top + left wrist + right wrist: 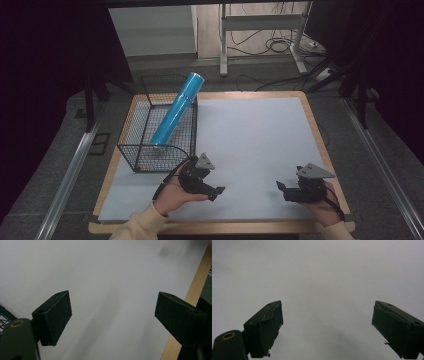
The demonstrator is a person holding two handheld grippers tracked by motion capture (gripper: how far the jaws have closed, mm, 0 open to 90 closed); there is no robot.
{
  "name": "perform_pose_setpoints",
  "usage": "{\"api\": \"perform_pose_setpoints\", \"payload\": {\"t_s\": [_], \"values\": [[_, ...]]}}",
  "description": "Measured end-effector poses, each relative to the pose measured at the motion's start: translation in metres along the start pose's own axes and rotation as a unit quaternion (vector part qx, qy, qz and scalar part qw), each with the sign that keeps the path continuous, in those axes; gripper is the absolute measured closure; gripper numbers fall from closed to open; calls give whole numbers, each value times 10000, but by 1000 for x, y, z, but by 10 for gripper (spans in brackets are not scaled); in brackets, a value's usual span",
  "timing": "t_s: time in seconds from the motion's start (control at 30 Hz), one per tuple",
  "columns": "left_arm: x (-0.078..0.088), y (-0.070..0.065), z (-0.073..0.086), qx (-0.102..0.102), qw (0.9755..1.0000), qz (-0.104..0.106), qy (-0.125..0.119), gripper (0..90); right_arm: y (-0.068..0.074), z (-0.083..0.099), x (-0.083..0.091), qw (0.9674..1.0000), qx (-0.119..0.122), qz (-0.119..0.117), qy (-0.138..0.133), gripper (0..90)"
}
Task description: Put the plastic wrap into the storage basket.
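Blue roll [176,111] is already stood slanting in the wire basket [131,131]; both grippers, left [216,191] and right [283,189], are held open-jawed and empty over the counter [260,135], so little seems left.

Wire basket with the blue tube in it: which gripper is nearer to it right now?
Left. The left gripper sits just off the wire basket, at its near right corner, jaws open and empty. The right gripper rests far across the white mat, near the table's right edge.
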State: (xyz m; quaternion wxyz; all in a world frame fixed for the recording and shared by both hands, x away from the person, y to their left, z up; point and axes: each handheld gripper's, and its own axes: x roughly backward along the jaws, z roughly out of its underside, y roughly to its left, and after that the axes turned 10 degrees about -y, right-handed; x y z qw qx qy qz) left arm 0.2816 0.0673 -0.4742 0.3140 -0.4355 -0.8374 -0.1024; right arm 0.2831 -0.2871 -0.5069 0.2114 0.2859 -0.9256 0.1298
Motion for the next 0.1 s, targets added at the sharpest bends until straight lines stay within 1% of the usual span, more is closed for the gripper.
{"api": "perform_pose_setpoints", "payload": {"t_s": [0.1], "values": [[1, 1, 2, 17, 10000, -21, -12, 141, 0, 0, 0, 10000, 15, -7, -7, 103]]}}
